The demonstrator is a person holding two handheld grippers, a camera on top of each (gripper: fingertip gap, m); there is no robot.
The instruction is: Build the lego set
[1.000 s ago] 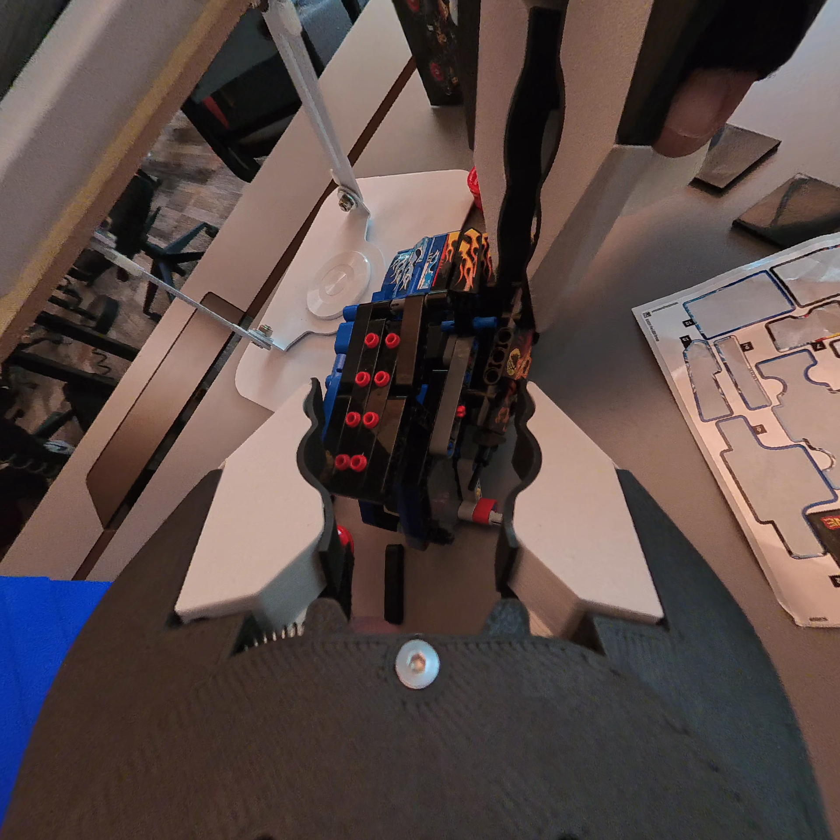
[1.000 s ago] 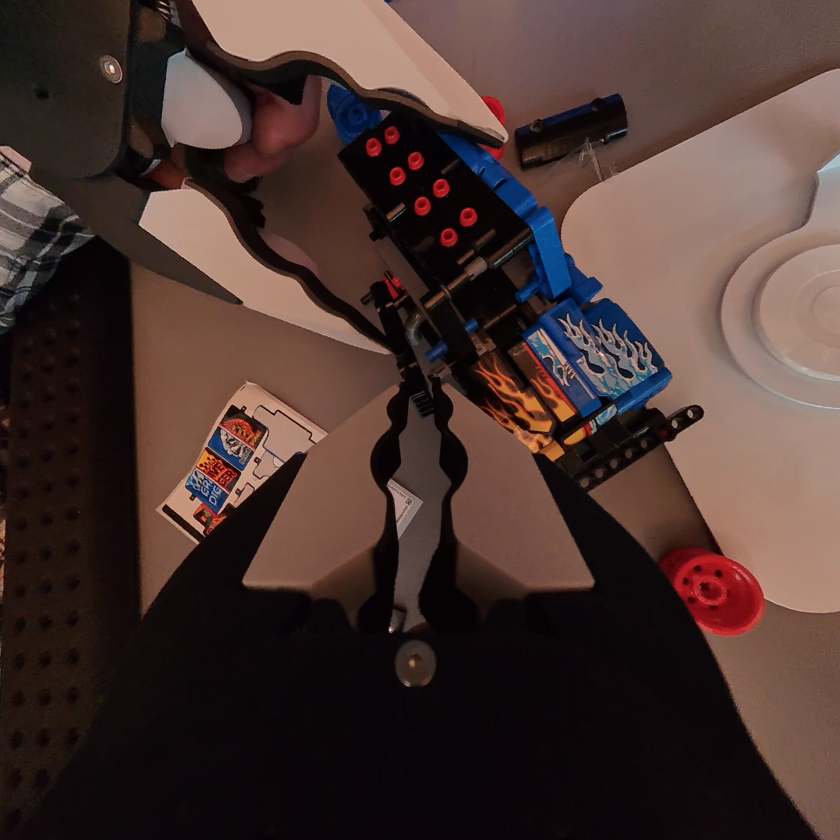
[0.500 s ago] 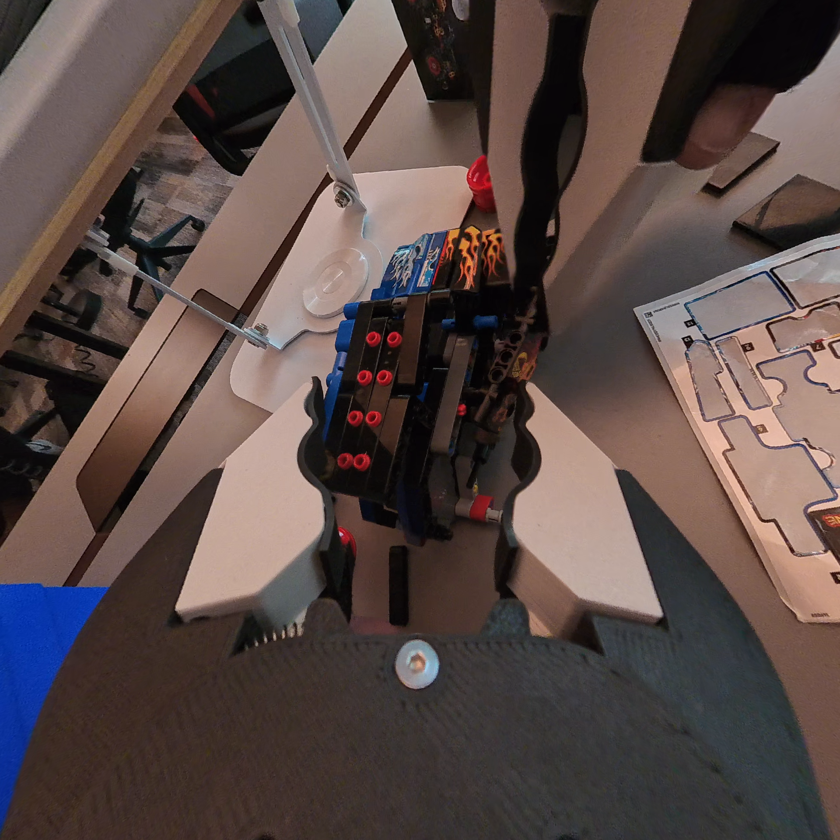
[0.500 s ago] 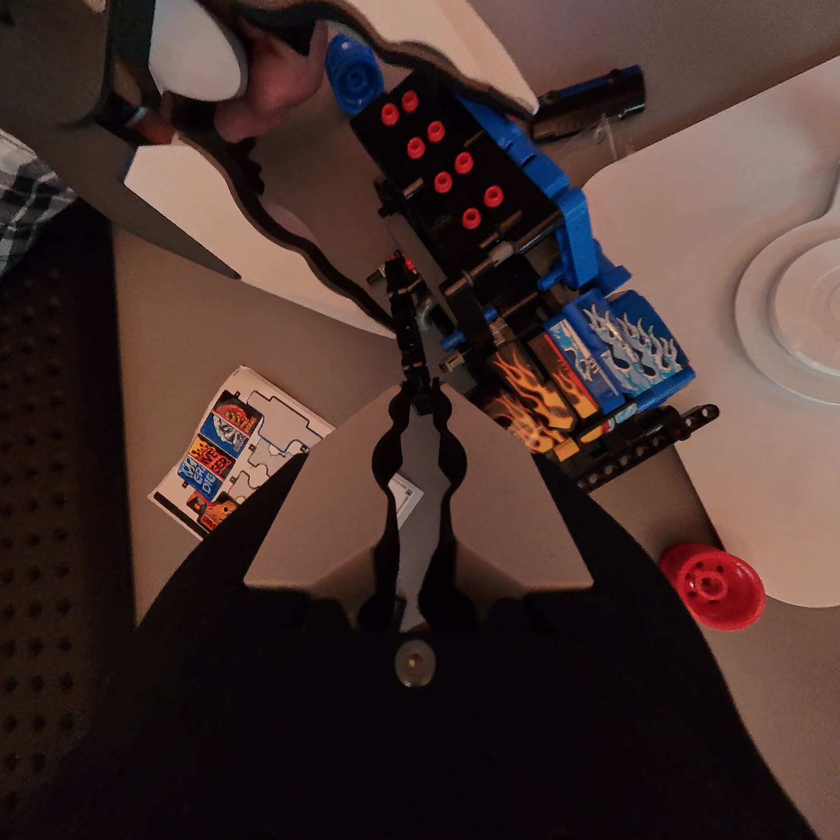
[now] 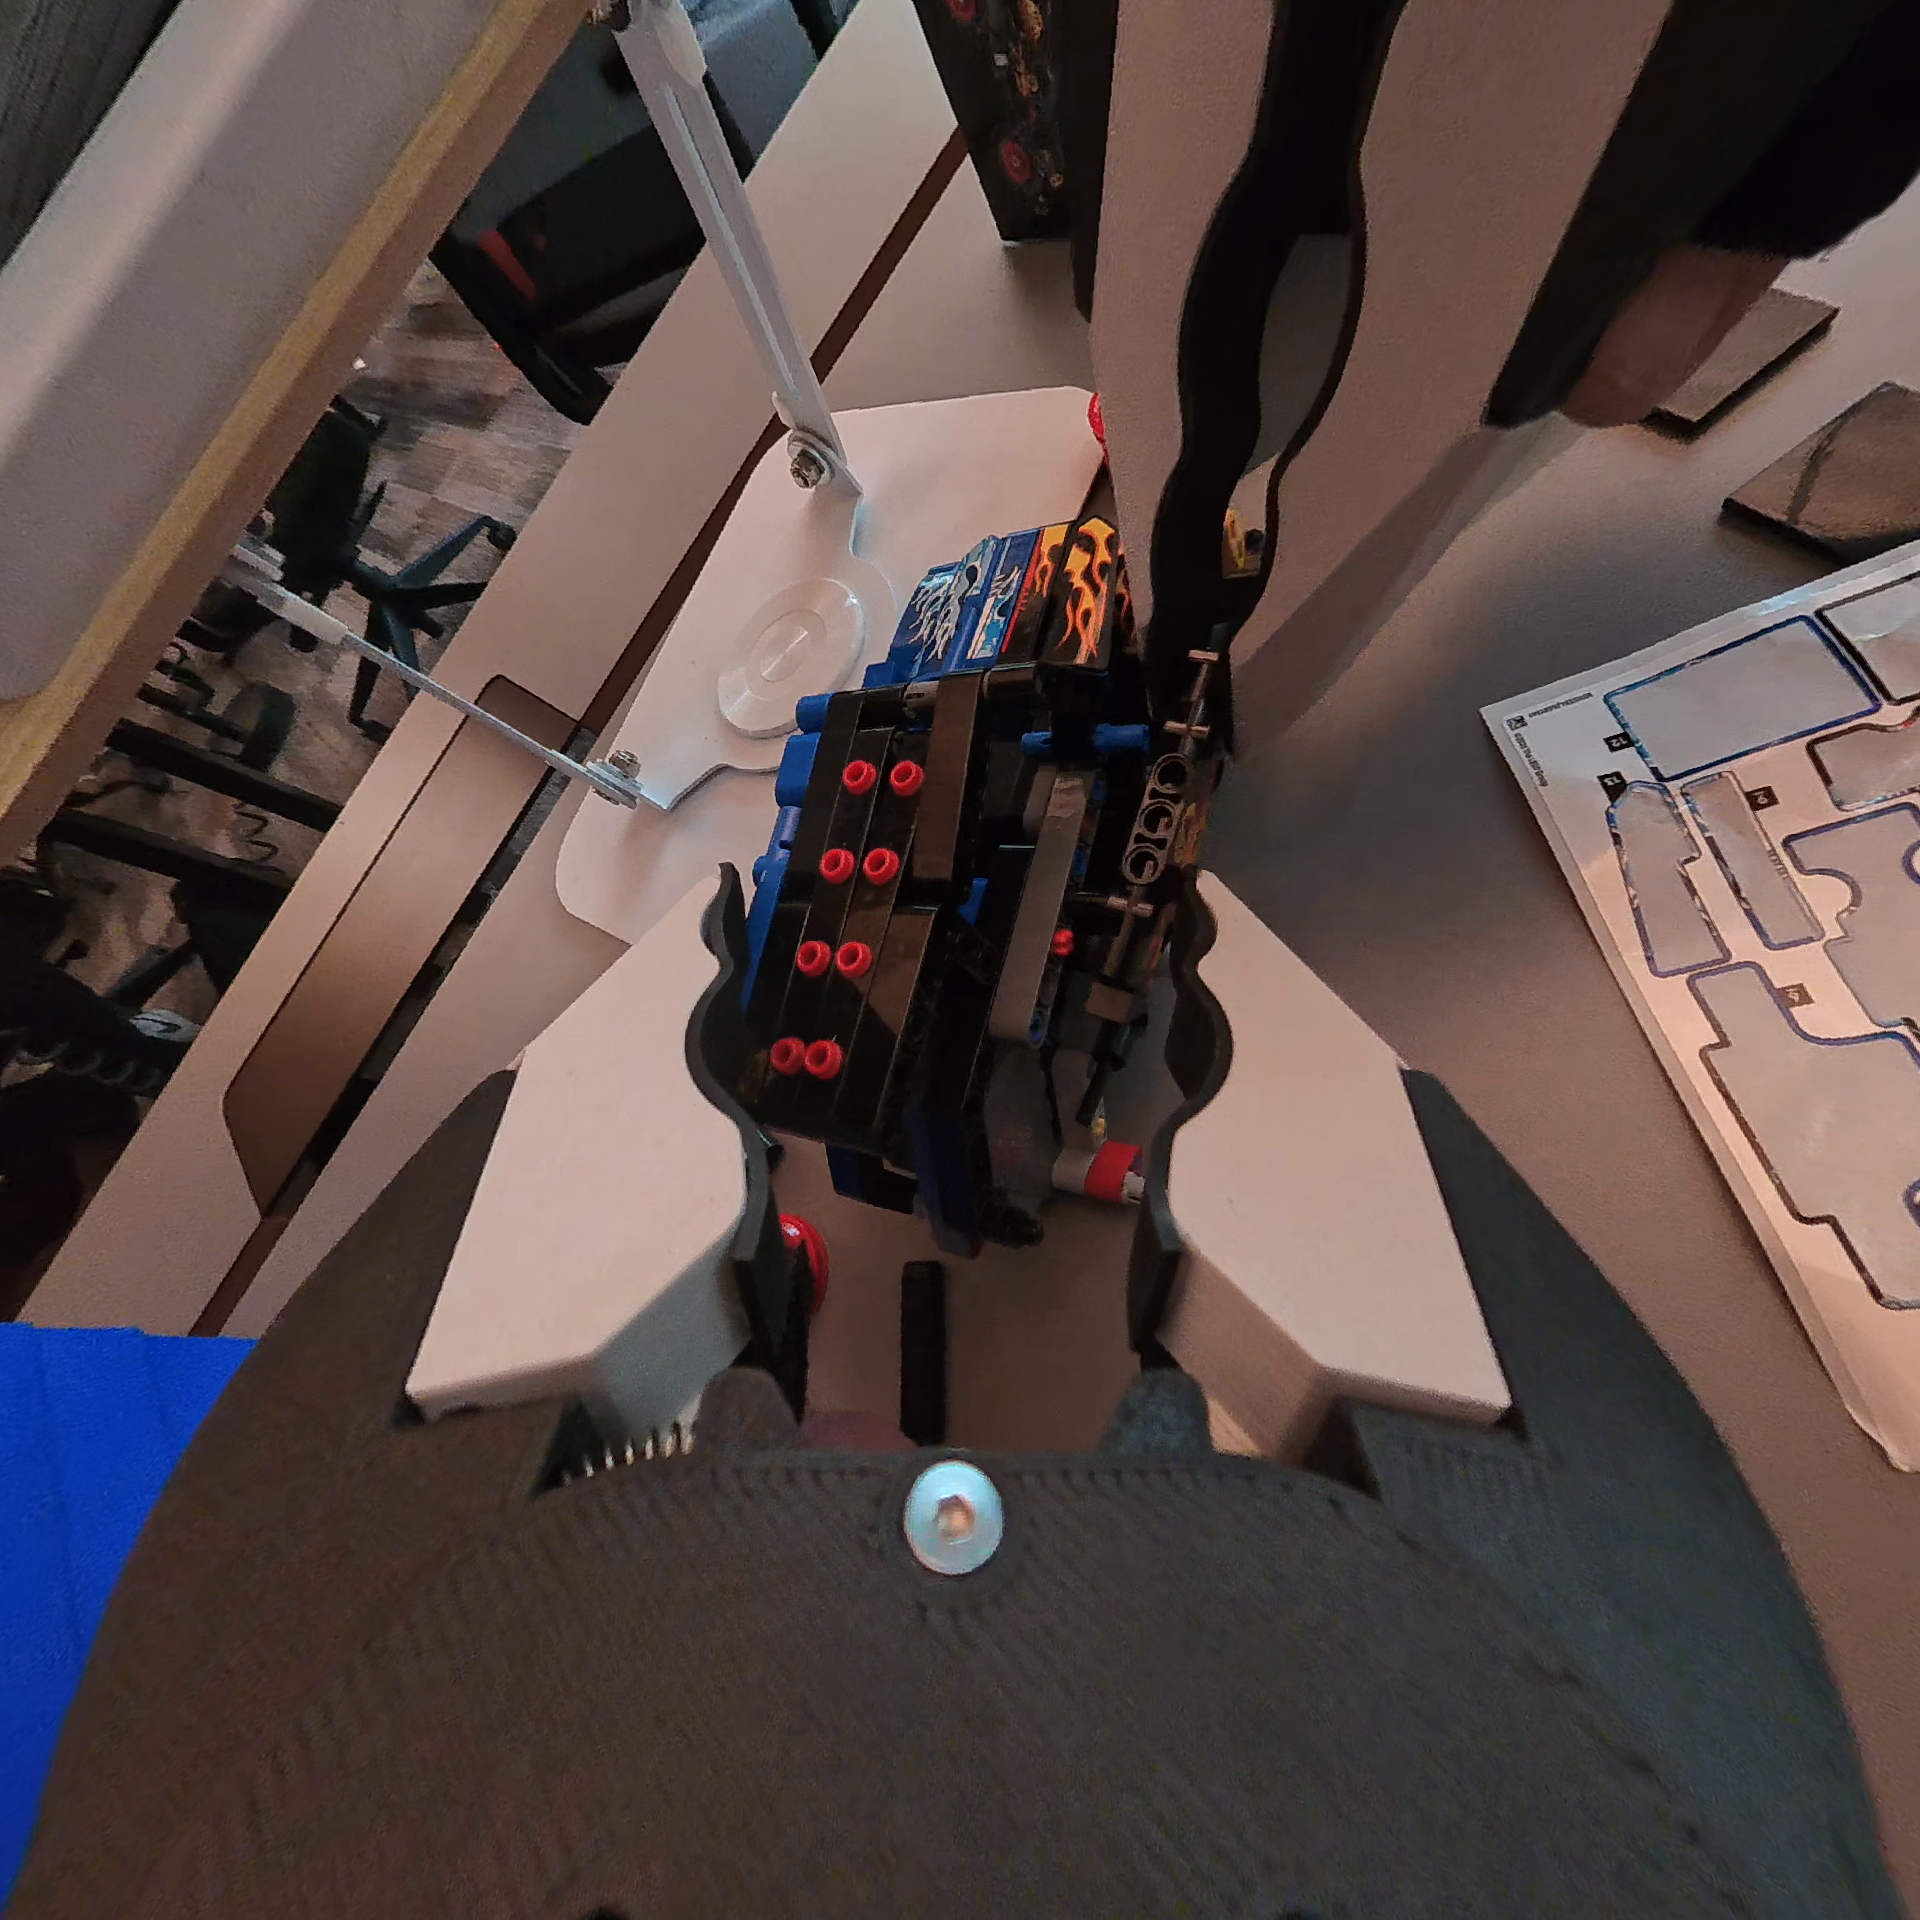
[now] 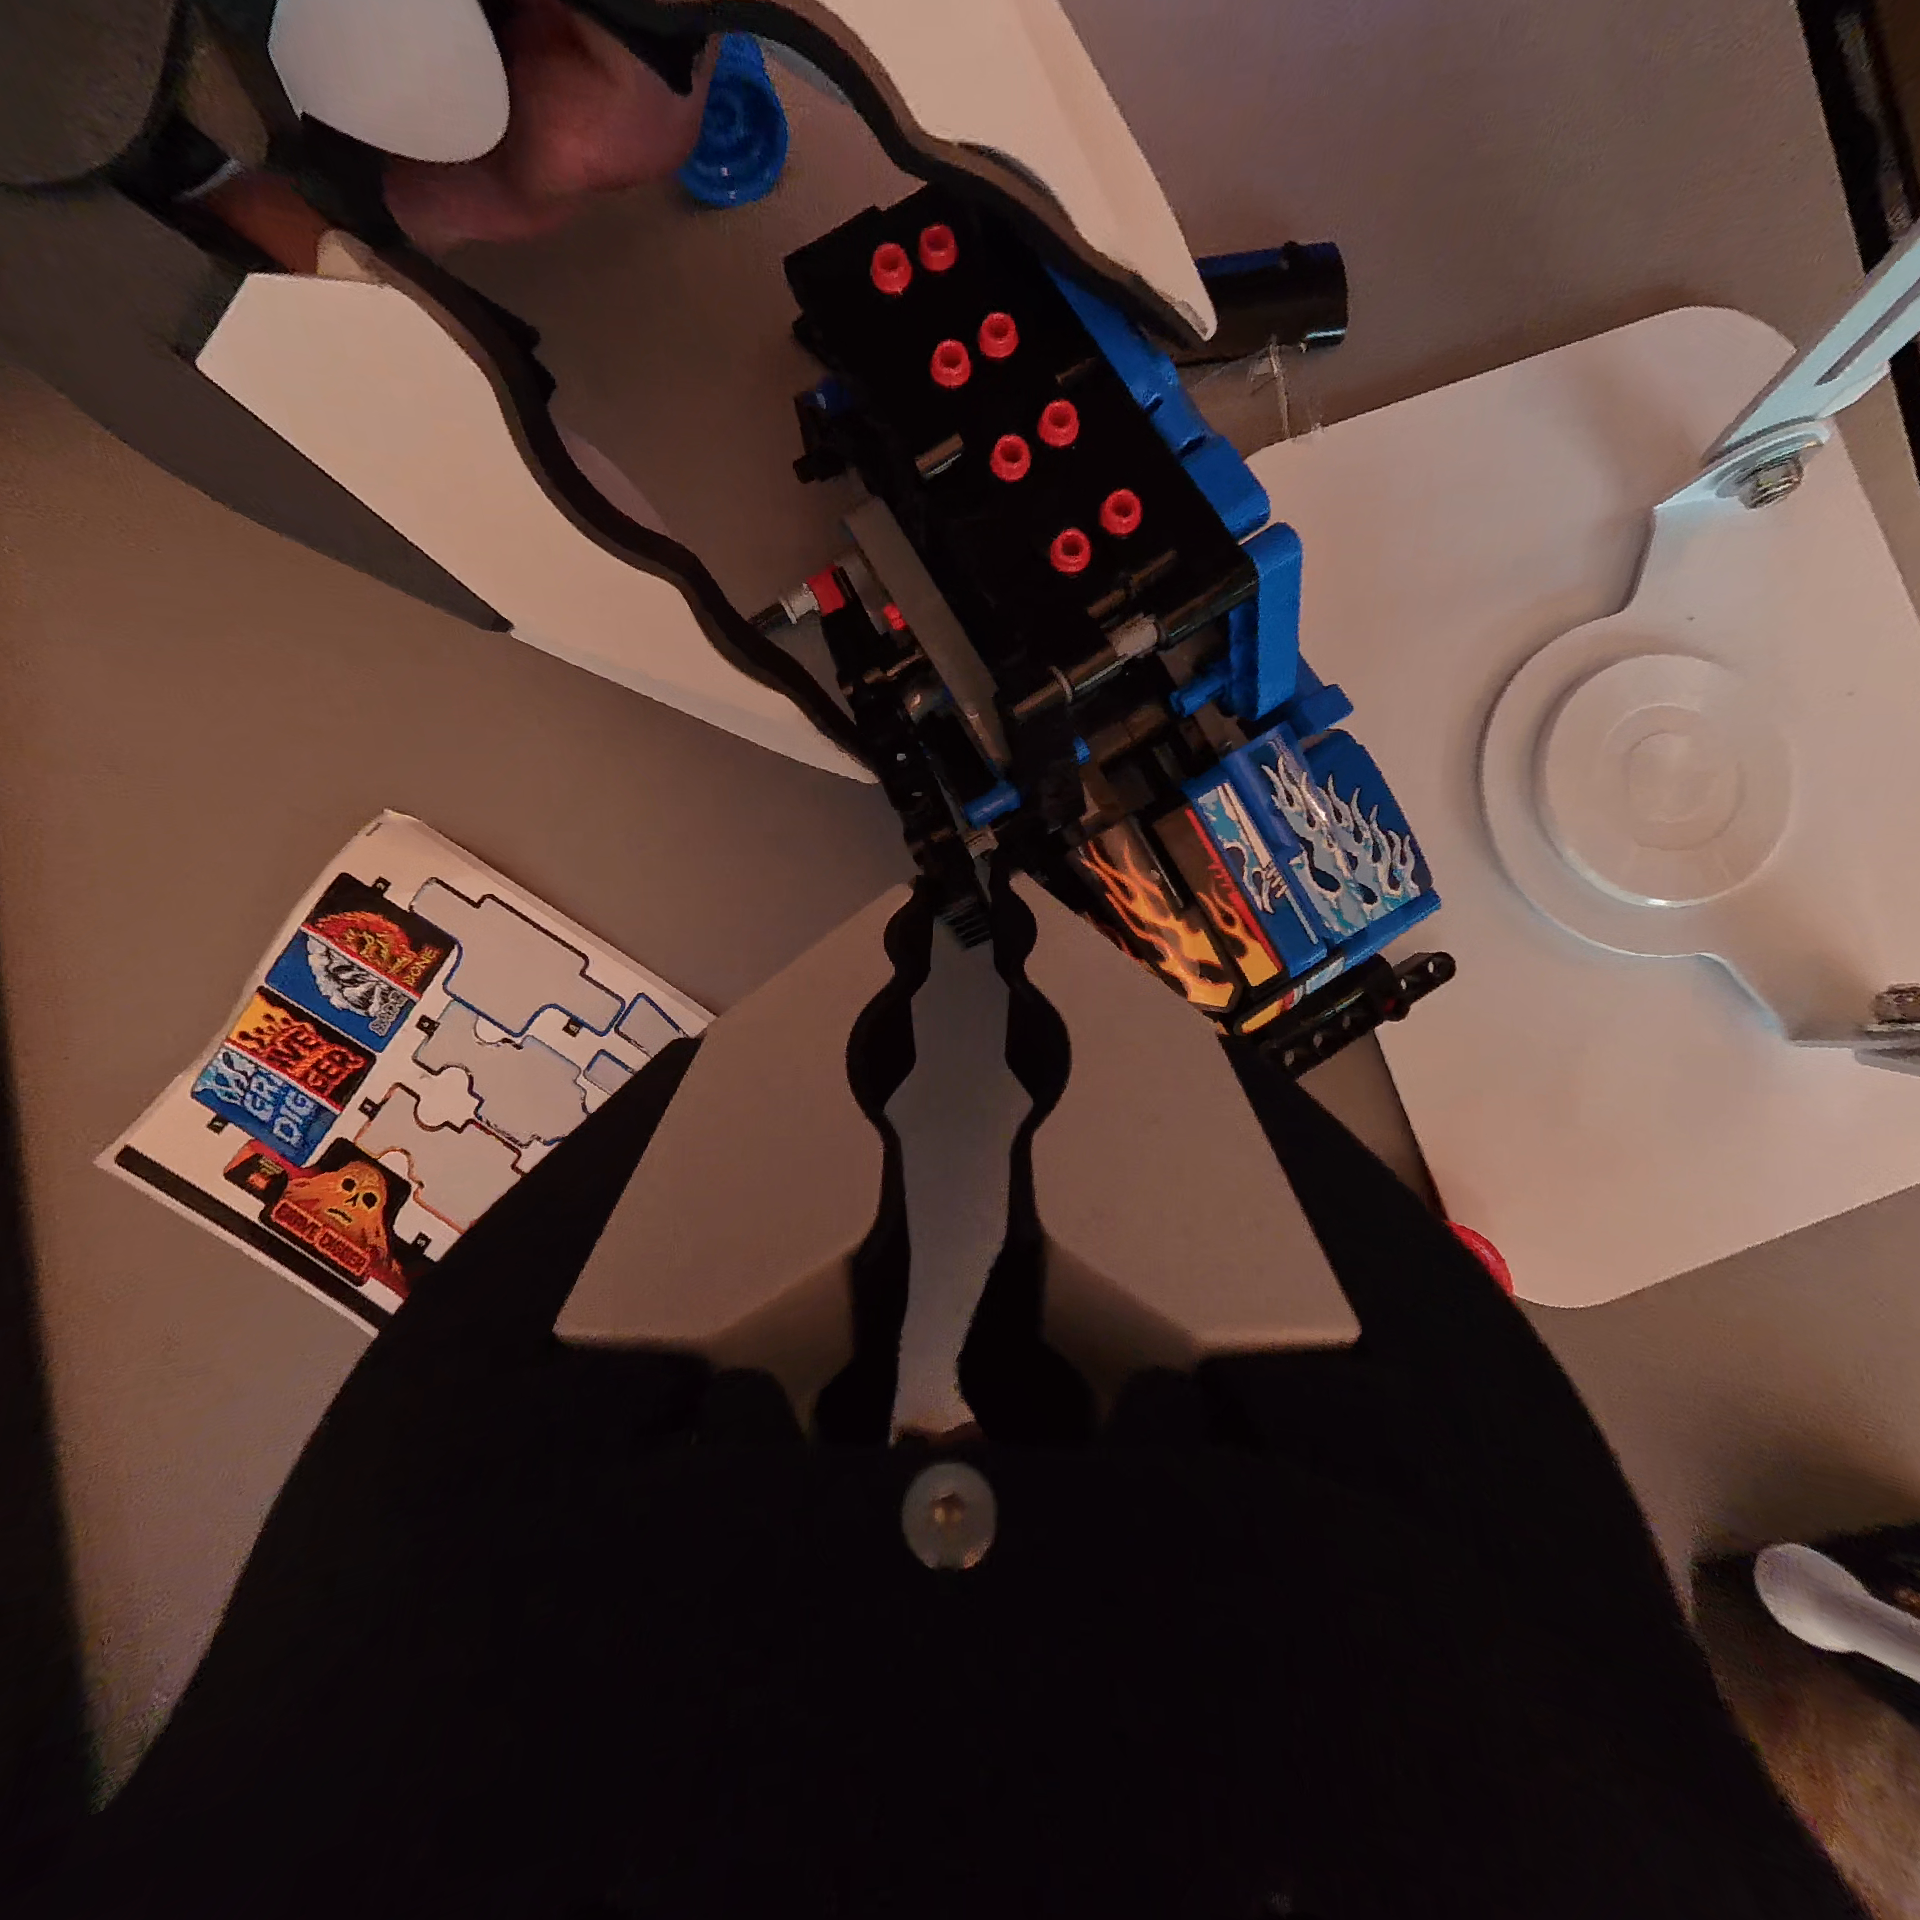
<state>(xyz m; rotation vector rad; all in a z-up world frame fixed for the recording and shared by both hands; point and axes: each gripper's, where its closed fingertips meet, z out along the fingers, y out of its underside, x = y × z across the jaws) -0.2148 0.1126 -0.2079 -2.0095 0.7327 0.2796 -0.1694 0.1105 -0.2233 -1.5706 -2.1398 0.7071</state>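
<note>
A: Start at the left gripper (image 5: 951,982); what does it hold?

B: The lego model (image 5: 935,935), a black and blue chassis with paired red pins on top; the jaws stand fairly wide and clamp it from both sides, with its flame-printed panels pointing away from the gripper and a red-tipped axle poking out near the right finger.

A: And the right gripper (image 6: 954,902)?

B: Nearly closed; its tips pinch a small black piece (image 6: 961,914) right at the near corner of the model, so it is holding that piece against the build.

A: What has changed over the last second?

B: The model has swung and been lifted closer to the right gripper; a second ago the tips stood just short of it, and now the black piece touches the chassis edge. I judge this to be the seating of a small connector, not yet pushed fully home.

A: What lies beyond the grippers?

B: To the left of the right gripper, a sticker sheet (image 6: 416,1060) flat on the table (image 6: 1507,156); to its right, a white stand base (image 6: 1558,1091) partly under the model; past the model, a blue wheel hub (image 6: 732,145) and a dark loose beam (image 6: 1273,286).
</note>
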